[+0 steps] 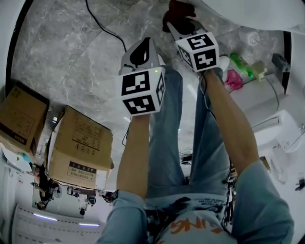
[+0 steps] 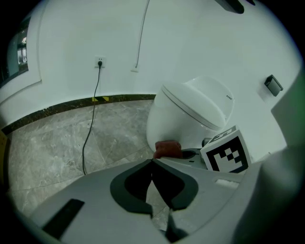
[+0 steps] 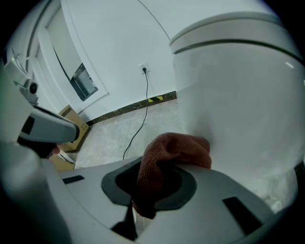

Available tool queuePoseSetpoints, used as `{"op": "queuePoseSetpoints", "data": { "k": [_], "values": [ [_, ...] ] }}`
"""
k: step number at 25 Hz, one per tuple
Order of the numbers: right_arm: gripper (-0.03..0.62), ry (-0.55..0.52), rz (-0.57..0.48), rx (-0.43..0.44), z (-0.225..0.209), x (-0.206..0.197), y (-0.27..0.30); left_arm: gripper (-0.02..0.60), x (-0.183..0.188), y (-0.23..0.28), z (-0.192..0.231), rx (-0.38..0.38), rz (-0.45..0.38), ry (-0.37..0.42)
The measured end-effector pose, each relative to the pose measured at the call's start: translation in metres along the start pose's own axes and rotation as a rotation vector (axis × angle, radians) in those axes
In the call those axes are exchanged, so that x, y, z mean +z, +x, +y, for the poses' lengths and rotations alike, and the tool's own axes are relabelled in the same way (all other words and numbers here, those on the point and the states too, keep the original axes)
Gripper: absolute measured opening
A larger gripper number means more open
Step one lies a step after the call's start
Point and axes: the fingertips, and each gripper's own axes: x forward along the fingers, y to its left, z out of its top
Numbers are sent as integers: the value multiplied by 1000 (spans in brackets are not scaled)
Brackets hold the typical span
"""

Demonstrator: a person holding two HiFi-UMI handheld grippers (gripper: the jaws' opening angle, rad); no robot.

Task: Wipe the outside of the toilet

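Observation:
A white toilet (image 2: pixel 190 114) stands against the white wall, lid down; its bowl side (image 3: pixel 243 105) fills the right gripper view. My right gripper (image 3: pixel 164 157) is shut on a reddish-brown cloth (image 3: pixel 167 157), whose folded end touches the bowl's lower side. The same cloth (image 1: pixel 178 12) and right gripper (image 1: pixel 181 28) show at the top of the head view. My left gripper (image 2: pixel 152 162) is shut with nothing in it, held left of the right one and short of the toilet; in the head view this left gripper (image 1: pixel 140 52) hangs over the marble floor.
A black cable (image 2: pixel 90 128) runs from a wall socket across the grey marble floor (image 1: pixel 71 52). Two cardboard boxes (image 1: pixel 81 147) sit at the left. A white fixture (image 1: pixel 267 109) with a green bottle (image 1: pixel 242 66) and a pink item stands at the right. My legs are below.

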Motion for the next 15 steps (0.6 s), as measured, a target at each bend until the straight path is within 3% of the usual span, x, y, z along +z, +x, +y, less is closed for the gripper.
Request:
{"op": "queuePoseSetpoints", "data": {
  "k": [6, 15],
  "values": [
    [57, 5, 10, 17, -21, -38, -45, 0, -18, 9, -55, -22, 13, 23],
    [57, 167, 32, -75, -109, -106, -120, 0, -36, 21, -146, -61, 46, 97]
  ]
}}
